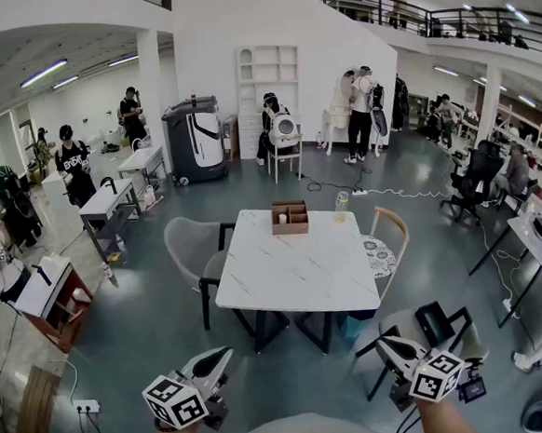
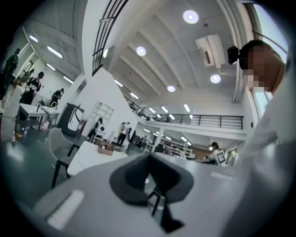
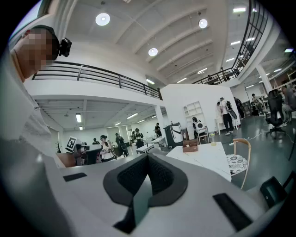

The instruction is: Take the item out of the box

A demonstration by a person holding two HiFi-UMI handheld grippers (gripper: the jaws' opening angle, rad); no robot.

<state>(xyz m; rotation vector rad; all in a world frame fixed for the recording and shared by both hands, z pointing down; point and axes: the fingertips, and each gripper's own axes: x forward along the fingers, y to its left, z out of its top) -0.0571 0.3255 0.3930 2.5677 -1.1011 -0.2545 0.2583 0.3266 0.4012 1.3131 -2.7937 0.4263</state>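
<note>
A small brown wooden box point(image 1: 290, 217) stands near the far edge of the white marble table point(image 1: 294, 274), with a small pale item point(image 1: 282, 218) showing inside it. The box also shows small and far off in the left gripper view point(image 2: 105, 148) and the right gripper view point(image 3: 190, 146). My left gripper point(image 1: 221, 358) and right gripper point(image 1: 386, 344) are held low near my body, well short of the table. Each has its jaws together and nothing between them, as the left gripper view point(image 2: 148, 159) and right gripper view point(image 3: 148, 157) also show.
A clear cup point(image 1: 342, 202) stands on the table right of the box. A grey chair point(image 1: 191, 247) sits at the table's left, a wooden chair with a patterned cushion point(image 1: 385, 244) at its right, and a black chair point(image 1: 439, 328) near my right gripper. People and desks fill the hall behind.
</note>
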